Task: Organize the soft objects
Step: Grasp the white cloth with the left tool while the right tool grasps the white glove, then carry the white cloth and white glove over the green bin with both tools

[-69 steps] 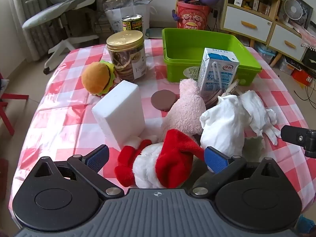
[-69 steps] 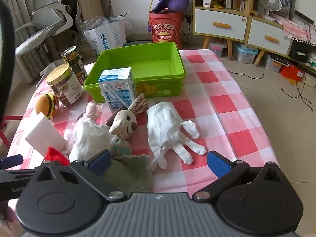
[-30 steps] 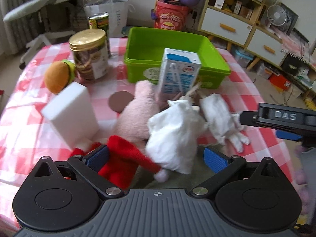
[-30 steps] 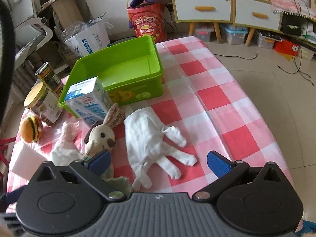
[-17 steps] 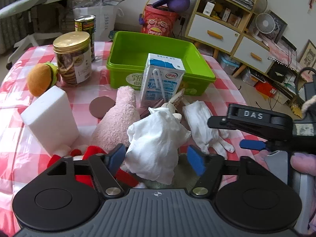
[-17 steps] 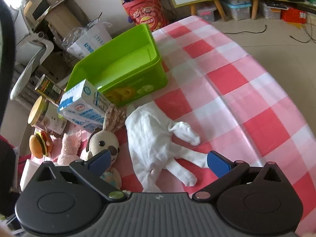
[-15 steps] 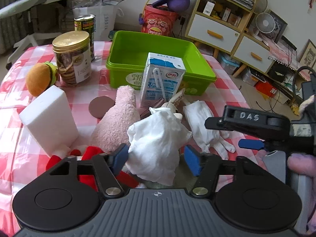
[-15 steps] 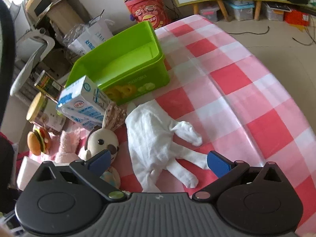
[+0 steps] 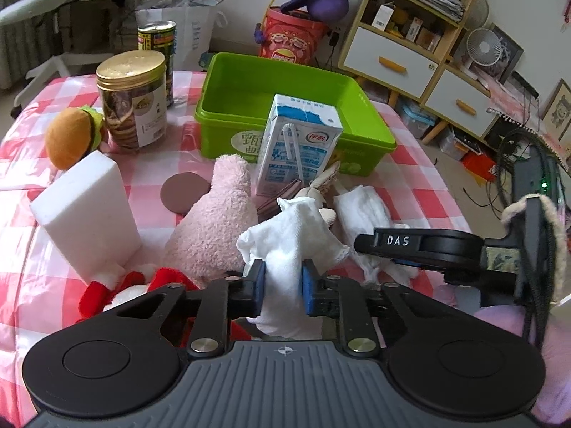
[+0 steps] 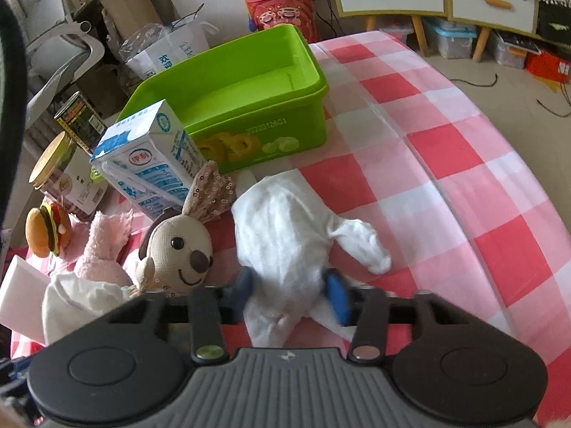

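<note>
My left gripper [image 9: 283,287] is shut on a crumpled white cloth [image 9: 291,242] in front of the pink plush [image 9: 214,228]. My right gripper [image 10: 289,290] is closing around a white glove [image 10: 285,235] that lies on the checked tablecloth; its blue pads [image 10: 335,294] press the glove's sides, blurred by motion. A beige bunny toy [image 10: 178,249] lies left of the glove. The empty green bin [image 10: 235,96] stands behind. A burger plush [image 9: 71,137] and a red-and-white Santa plush [image 9: 117,290] lie at the left.
A milk carton [image 9: 298,146] stands in front of the bin. A gold-lidded jar [image 9: 134,98], a tin can [image 9: 157,48], a white foam block [image 9: 85,214] and a brown disc [image 9: 183,192] are on the left. The table edge [image 10: 517,164] falls off at the right.
My left gripper has closed from wide open onto the white cloth. My right gripper has moved down over the glove and its jaws have closed in on it.
</note>
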The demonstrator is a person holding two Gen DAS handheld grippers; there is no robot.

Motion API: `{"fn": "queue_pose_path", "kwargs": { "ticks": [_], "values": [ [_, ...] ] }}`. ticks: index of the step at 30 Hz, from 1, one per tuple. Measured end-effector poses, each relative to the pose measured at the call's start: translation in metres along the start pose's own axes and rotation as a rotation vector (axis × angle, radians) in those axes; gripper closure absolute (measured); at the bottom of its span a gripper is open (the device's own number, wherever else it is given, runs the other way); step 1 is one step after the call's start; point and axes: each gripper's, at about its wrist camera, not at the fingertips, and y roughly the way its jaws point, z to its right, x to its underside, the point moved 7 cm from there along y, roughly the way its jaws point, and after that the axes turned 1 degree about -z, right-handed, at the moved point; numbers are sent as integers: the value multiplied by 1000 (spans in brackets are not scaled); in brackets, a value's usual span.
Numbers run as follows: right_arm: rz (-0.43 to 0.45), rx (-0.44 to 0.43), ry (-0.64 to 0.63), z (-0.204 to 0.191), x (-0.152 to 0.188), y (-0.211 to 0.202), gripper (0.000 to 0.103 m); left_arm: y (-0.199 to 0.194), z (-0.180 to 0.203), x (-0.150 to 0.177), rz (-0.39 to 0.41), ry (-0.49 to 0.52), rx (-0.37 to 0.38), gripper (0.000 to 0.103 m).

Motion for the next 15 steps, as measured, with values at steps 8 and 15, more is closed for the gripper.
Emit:
{"fn": "queue_pose_path", "kwargs": {
  "ticks": [8, 15],
  "values": [
    [11, -62, 99, 12, -10, -19, 103, -19, -7, -7, 17, -47, 64, 88],
    [81, -107, 143, 8, -27, -57, 103, -46, -7, -29, 85, -63, 99, 89]
  ]
}}
